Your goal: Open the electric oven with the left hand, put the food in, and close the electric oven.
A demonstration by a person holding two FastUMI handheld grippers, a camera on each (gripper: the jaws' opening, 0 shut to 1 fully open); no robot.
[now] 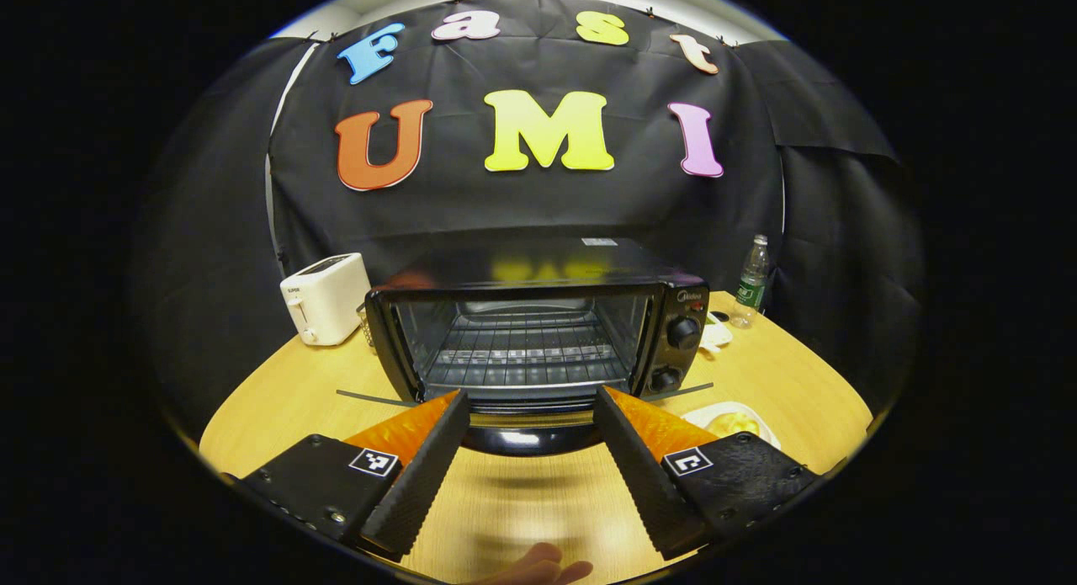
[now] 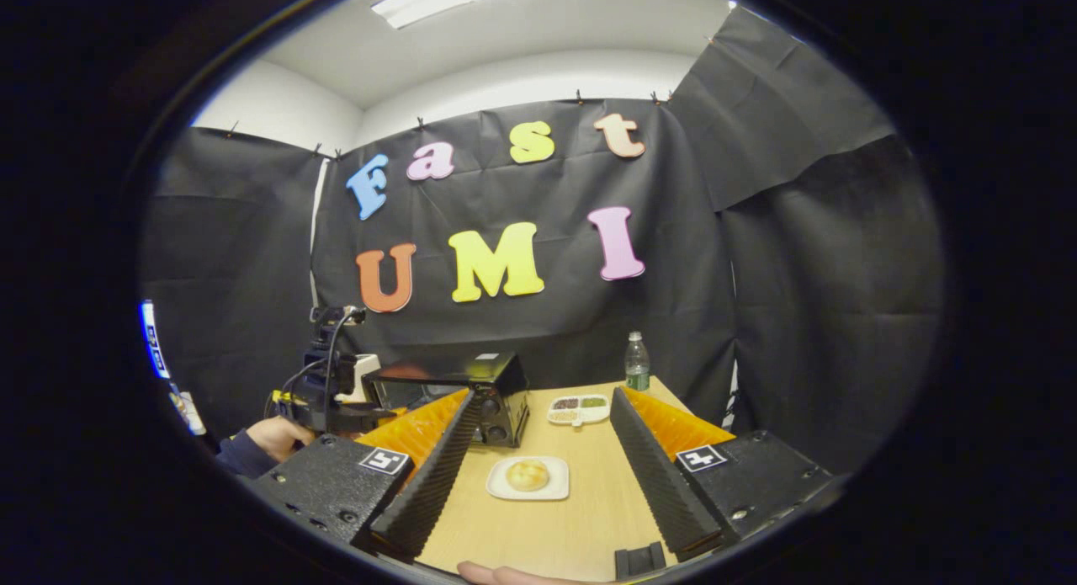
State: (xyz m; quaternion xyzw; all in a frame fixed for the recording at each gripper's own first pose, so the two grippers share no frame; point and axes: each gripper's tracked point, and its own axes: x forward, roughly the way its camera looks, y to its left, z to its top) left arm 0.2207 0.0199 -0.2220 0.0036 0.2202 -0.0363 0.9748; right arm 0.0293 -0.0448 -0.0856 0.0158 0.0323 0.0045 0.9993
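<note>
Left claw (image 1: 532, 417), in the left gripper view, has its fingers spread wide with nothing between them, pointing at the oven (image 1: 538, 324). Its door (image 1: 526, 429) looks dropped open just ahead of the fingertips, showing the wire rack (image 1: 526, 349) inside. Two knobs (image 1: 683, 332) sit on the right panel. A toaster (image 1: 324, 299) stands left of the oven, a bottle (image 1: 751, 282) to the right, and part of the plate (image 1: 728, 418) peeps out beside the right finger. All rest on the table (image 1: 278, 400).

Right claw (image 2: 545, 417), in the right gripper view, is likewise spread wide and empty. The bun (image 2: 527, 474) lies on its plate (image 2: 505, 486) on the table, between the fingers but farther ahead, apart from them. The oven (image 2: 471, 391) stands to the left, a sectioned dish (image 2: 579, 409) behind, with the other gripper (image 2: 324, 400) and a hand (image 2: 273, 438) at the oven.

The bun is probably light and soft, and would crush under a hard squeeze. I would pinch it gently across its sides, or take the stiff, likely slick plate by its rim, keeping it level.
</note>
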